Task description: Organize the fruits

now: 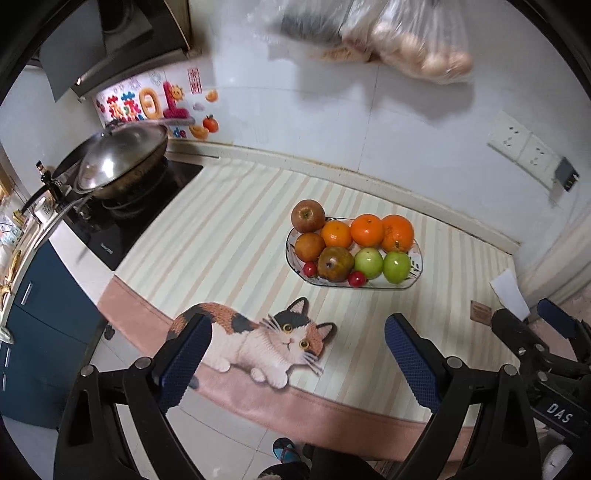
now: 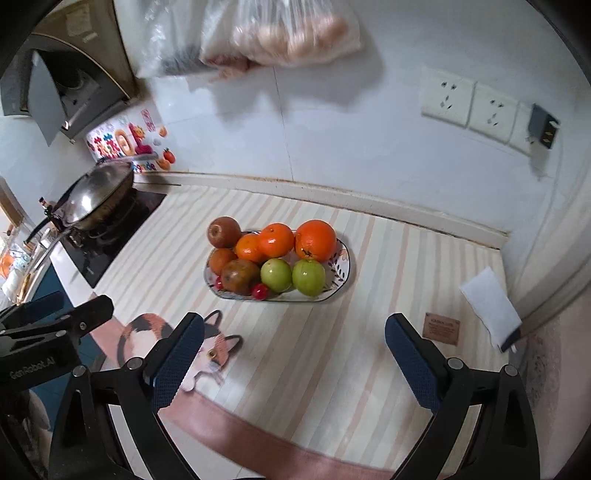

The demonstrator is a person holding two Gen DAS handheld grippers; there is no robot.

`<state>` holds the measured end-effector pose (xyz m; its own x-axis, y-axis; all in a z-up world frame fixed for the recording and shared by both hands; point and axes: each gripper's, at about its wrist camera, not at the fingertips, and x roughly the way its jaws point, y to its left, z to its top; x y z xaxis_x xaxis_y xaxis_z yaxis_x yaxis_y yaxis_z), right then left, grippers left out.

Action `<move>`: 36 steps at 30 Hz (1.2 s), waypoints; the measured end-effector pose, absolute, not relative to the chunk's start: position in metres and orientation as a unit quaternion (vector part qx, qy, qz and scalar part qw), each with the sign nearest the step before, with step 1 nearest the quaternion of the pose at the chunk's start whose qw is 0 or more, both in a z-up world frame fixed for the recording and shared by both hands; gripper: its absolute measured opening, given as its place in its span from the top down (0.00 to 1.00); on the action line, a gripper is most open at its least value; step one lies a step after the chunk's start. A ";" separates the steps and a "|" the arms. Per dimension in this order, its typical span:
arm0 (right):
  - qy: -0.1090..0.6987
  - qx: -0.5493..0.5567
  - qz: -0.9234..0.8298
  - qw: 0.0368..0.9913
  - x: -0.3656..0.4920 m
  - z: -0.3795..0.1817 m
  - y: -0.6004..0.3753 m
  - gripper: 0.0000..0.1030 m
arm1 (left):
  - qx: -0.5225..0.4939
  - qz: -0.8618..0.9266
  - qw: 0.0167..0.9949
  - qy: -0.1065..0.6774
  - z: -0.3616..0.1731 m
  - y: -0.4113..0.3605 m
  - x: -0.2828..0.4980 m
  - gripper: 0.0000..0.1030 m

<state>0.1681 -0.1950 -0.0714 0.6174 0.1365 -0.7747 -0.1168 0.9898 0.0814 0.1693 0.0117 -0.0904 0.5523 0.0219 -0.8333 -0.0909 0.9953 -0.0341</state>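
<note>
Both grippers hang low at the near edge of the counter, each with its blue-padded fingers spread wide and nothing between them: the left gripper over the printed cat on the striped mat, the right gripper just to its right, over bare stripes. Seen from the left wrist, the right gripper's black frame juts in at the near right; from the right wrist, the left gripper's frame shows at the near left.

Farther in, near the middle of the mat, sits the oval fruit plate, filled. Along its near side lie two small red cherry-like fruits, a brownish-green round fruit and two green apples. Behind them, a dark reddish fruit and three oranges form the far row, and a red-brown apple rests on the plate's far left rim.

To the right on the mat lie a small brown label and a white folded sheet. Far left, a lidded wok stands on the black hob. On the tiled wall behind are sockets and, above, blurred plastic bags.
</note>
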 end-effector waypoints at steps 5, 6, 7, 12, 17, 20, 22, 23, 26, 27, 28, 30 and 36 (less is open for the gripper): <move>0.404 0.013 0.063 0.912 0.115 -0.041 -0.193 0.03 | -0.030 0.023 0.892 0.450 -0.068 0.014 0.125 0.07; 0.401 0.015 0.061 0.914 0.105 -0.036 -0.193 0.03 | -0.031 0.020 0.893 0.448 -0.064 0.015 0.116 0.07; 0.397 0.016 0.060 0.916 0.095 -0.032 -0.192 0.03 | -0.032 0.018 0.895 0.445 -0.061 0.015 0.110 0.07; 0.381 0.017 0.056 0.923 0.047 -0.012 -0.190 0.03 | -0.029 0.007 0.900 0.435 -0.048 0.013 0.075 0.07; 0.368 0.019 0.055 0.928 0.014 0.003 -0.193 0.03 | -0.032 0.003 0.905 0.425 -0.037 0.012 0.050 0.07; 0.363 0.025 0.056 0.930 0.002 0.010 -0.199 0.03 | -0.031 0.001 0.908 0.418 -0.030 0.008 0.037 0.07; 0.359 0.027 0.058 0.931 -0.005 0.015 -0.204 0.02 | -0.027 0.003 0.911 0.412 -0.026 0.005 0.031 0.07; 0.357 0.029 0.061 0.932 -0.009 0.018 -0.207 0.02 | -0.025 0.004 0.913 0.407 -0.023 0.003 0.028 0.07; 0.355 0.032 0.064 0.932 -0.016 0.023 -0.214 0.02 | -0.027 0.006 0.915 0.403 -0.017 -0.002 0.022 0.07; 0.356 0.035 0.068 0.932 -0.019 0.024 -0.216 0.02 | -0.029 0.006 0.915 0.402 -0.016 -0.003 0.021 0.07; 0.355 0.036 0.070 0.932 -0.020 0.026 -0.218 0.02 | -0.031 0.008 0.916 0.400 -0.014 -0.005 0.018 0.07; 0.353 0.035 0.073 0.932 -0.022 0.028 -0.221 0.02 | -0.032 0.010 0.916 0.400 -0.013 -0.007 0.017 0.07; 0.350 0.040 0.073 0.933 -0.018 0.031 -0.230 0.00 | -0.033 0.021 0.918 0.394 -0.009 -0.014 0.021 0.07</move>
<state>-0.0182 -0.2302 0.0310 0.7446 0.1642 -0.6470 -0.1088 0.9862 0.1251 0.0214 -0.0136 -0.0089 0.6889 0.0120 -0.7248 -0.0634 0.9970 -0.0437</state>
